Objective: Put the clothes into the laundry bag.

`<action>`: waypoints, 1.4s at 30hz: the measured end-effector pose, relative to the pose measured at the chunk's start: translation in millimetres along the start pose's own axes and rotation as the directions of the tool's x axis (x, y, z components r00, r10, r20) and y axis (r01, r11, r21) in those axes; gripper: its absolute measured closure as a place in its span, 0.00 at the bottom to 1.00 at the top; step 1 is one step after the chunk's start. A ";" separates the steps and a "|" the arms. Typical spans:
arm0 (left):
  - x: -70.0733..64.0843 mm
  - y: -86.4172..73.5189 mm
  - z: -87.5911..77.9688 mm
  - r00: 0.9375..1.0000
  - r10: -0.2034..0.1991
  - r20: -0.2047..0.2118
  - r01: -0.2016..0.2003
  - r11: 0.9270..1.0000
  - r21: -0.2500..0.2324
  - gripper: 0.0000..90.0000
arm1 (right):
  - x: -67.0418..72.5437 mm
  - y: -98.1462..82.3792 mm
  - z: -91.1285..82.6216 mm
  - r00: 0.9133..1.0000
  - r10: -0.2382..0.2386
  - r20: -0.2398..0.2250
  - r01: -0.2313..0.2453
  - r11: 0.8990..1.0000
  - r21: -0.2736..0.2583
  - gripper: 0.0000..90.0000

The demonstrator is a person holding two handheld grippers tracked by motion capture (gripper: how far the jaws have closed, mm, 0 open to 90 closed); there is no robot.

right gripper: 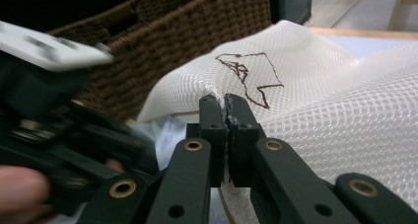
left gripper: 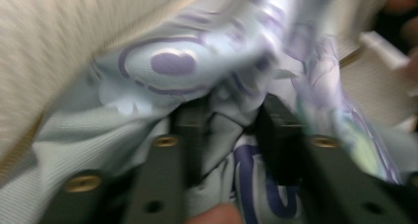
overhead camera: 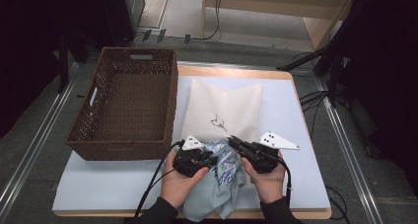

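A white mesh bag (overhead camera: 224, 108) with a small dark drawing lies mid-table. My right gripper (overhead camera: 231, 140) is shut on its near edge, and in the right gripper view the jaws (right gripper: 226, 100) pinch the mesh (right gripper: 320, 100) tight. A crumpled light blue garment (overhead camera: 222, 184) with purple print lies at the front between both hands. My left gripper (overhead camera: 213, 159) reaches into it from the left. In the blurred left gripper view a fold of the blue cloth (left gripper: 172, 66) fills the gap between the jaws of the left gripper (left gripper: 231, 110) and touches both.
A brown wicker basket (overhead camera: 170, 100) stands at the left of the table, close beside the bag, and rises behind the mesh in the right gripper view (right gripper: 197, 26). A white mat (overhead camera: 113, 179) covers the tabletop. Cables and dark stands line the floor beyond.
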State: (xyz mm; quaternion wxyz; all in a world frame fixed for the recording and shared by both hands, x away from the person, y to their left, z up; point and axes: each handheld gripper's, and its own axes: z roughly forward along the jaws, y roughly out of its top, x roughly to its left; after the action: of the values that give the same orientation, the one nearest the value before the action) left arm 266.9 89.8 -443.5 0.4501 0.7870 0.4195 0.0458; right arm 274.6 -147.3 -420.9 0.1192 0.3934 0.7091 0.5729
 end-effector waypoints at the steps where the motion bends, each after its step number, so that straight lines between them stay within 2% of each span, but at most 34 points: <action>1: -1.1 -0.5 -4.8 1.000 0.002 0.013 -0.002 1.000 -0.016 0.60 | -1.3 -1.6 0.8 1.000 0.008 0.005 -0.009 1.000 0.009 0.98; 4: -3.5 -2.1 -21.0 0.999 0.022 0.034 -0.021 1.000 -0.020 0.40 | -5.5 -4.4 1.6 1.000 0.020 0.012 -0.020 1.000 0.016 0.98; 7: -2.3 -5.0 -38.4 0.999 0.043 -0.006 -0.043 0.999 -0.029 0.33 | -6.6 -4.7 2.1 1.000 0.020 0.017 -0.020 1.000 0.017 0.98; 8: -2.3 -5.0 -38.4 0.999 0.043 -0.006 -0.043 0.999 -0.029 0.30 | -6.5 -4.8 2.3 1.000 0.018 0.018 -0.018 1.000 0.018 0.98; 9: 1.7 -9.3 -45.2 0.999 0.037 -0.039 -0.039 0.998 -0.042 0.29 | -6.2 -4.9 2.6 1.000 0.015 0.019 -0.015 1.000 0.020 0.98; 11: 7.3 -14.9 -42.6 0.999 0.012 -0.046 -0.012 1.000 -0.012 0.26 | -5.7 -5.0 3.2 1.000 0.012 0.021 -0.012 1.000 0.021 0.98; 12: 7.3 -14.9 -42.6 0.999 0.012 -0.046 -0.012 1.000 -0.012 0.25 | -5.7 -5.0 3.2 1.000 0.012 0.021 -0.012 1.000 0.021 0.98; 13: 8.7 -20.8 -31.8 1.000 -0.004 -0.030 0.005 0.998 0.059 0.22 | -4.7 -5.2 4.2 1.000 0.011 0.019 -0.012 1.000 0.023 0.98; 14: 8.7 -20.8 -31.8 1.000 -0.004 -0.030 0.005 0.998 0.059 0.21 | -4.1 -5.3 4.7 1.000 0.008 0.018 -0.009 1.000 0.025 0.98; 15: 4.1 -25.3 -19.5 0.999 0.012 -0.034 -0.007 0.993 0.120 0.19 | -3.3 -5.5 5.6 1.000 0.006 0.016 -0.007 1.000 0.026 0.98; 16: 4.1 -25.3 -19.5 0.999 0.012 -0.034 -0.007 0.993 0.120 0.18 | -2.3 -5.8 6.3 1.000 0.002 0.013 -0.003 1.000 0.027 0.98; 17: -1.5 -26.1 -11.5 0.999 0.031 -0.036 -0.026 0.989 0.143 0.17 | -1.3 -6.1 6.8 1.000 0.002 0.012 -0.003 1.000 0.029 0.98; 18: -3.5 -25.4 -7.9 0.999 0.032 -0.042 -0.025 0.988 0.150 0.17 | -0.7 -6.4 7.1 1.000 0.001 0.010 -0.001 0.999 0.032 0.98; 21: -5.3 -22.2 -2.6 0.997 0.050 -0.058 -0.040 0.986 0.161 0.23 | -0.6 -6.8 7.7 1.000 -0.003 0.006 0.003 1.000 0.030 0.98; 22: -5.3 -19.8 -1.8 0.997 0.053 -0.048 -0.044 0.985 0.165 0.34 | -0.7 -7.0 7.8 1.000 -0.005 0.005 0.005 1.000 0.030 0.98; 23: -5.3 -15.2 -2.2 0.998 0.051 -0.035 -0.044 0.984 0.173 0.55 | 0.5 -7.4 7.9 1.000 -0.006 0.000 0.006 0.999 0.034 0.98; 24: -6.2 -13.0 -2.5 0.998 0.047 -0.038 -0.040 0.985 0.166 0.63 | 1.6 -7.5 8.1 1.000 -0.012 0.000 0.012 0.999 0.035 0.98; 26: -6.9 -11.4 -2.8 0.998 0.054 -0.042 -0.047 0.986 0.158 0.74 | 2.6 -7.4 8.3 1.000 -0.019 -0.004 0.020 0.999 0.034 0.98; 27: -7.7 -9.2 -3.4 0.997 0.062 -0.049 -0.054 0.988 0.145 0.74 | 3.8 -6.9 8.0 1.000 -0.021 -0.007 0.022 0.999 0.034 0.98; 29: -7.5 -4.8 -5.6 0.998 0.051 -0.048 -0.046 0.993 0.106 0.77 | 5.5 -5.3 6.7 1.000 -0.025 -0.012 0.025 0.999 0.027 0.98; 30: -7.3 -0.3 -9.4 0.998 0.035 -0.045 -0.032 0.998 0.051 0.78 | 5.7 -4.1 5.3 1.000 -0.025 -0.016 0.026 0.999 0.019 0.98; 31: -7.5 2.4 -12.3 0.999 0.027 -0.044 -0.026 1.000 0.014 0.78 | 5.6 -3.8 4.8 1.000 -0.023 -0.019 0.024 1.000 0.016 0.98; 32: -7.5 2.4 -12.3 0.999 0.027 -0.044 -0.026 1.000 0.014 0.78 | 5.6 -3.8 4.8 1.000 -0.023 -0.019 0.024 1.000 0.016 0.98; 34: -7.7 7.1 -16.2 0.999 0.014 -0.050 -0.016 0.999 -0.049 0.78 | 5.6 -3.3 3.8 1.000 -0.018 -0.023 0.018 1.000 0.010 0.98; 36: -3.0 7.2 -6.8 0.996 -0.008 -0.093 0.005 1.000 -0.029 0.77 | 5.2 -3.0 3.3 0.999 -0.015 -0.029 0.015 1.000 0.011 0.98; 38: 5.3 2.2 6.6 0.987 -0.016 -0.157 0.017 1.000 0.005 0.76 | 5.1 -3.8 4.3 0.999 -0.019 -0.030 0.019 1.000 0.017 0.98; 39: 11.4 -0.7 12.2 0.987 -0.036 -0.157 0.039 0.999 0.016 0.75 | 5.6 -4.4 4.9 0.999 -0.019 -0.031 0.019 1.000 0.021 0.98; 40: 11.4 -0.7 12.2 0.987 -0.036 -0.157 0.039 0.999 0.016 0.72 | 5.6 -4.4 4.9 0.999 -0.019 -0.031 0.019 1.000 0.021 0.98; 41: 17.6 -2.2 12.7 0.989 -0.068 -0.130 0.070 0.997 0.010 0.68 | 6.1 -5.2 5.9 0.999 -0.026 -0.028 0.026 0.999 0.029 0.98; 42: 17.6 -2.2 12.7 0.989 -0.068 -0.130 0.070 0.997 0.010 0.64 | 6.1 -5.2 5.9 0.999 -0.026 -0.028 0.026 0.999 0.029 0.98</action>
State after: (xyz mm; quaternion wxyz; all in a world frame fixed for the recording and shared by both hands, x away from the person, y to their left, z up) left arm 282.5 94.1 -458.1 0.4175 0.7706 0.4752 0.0781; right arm 272.1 -139.1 -425.7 0.1109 0.3778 0.7241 0.5663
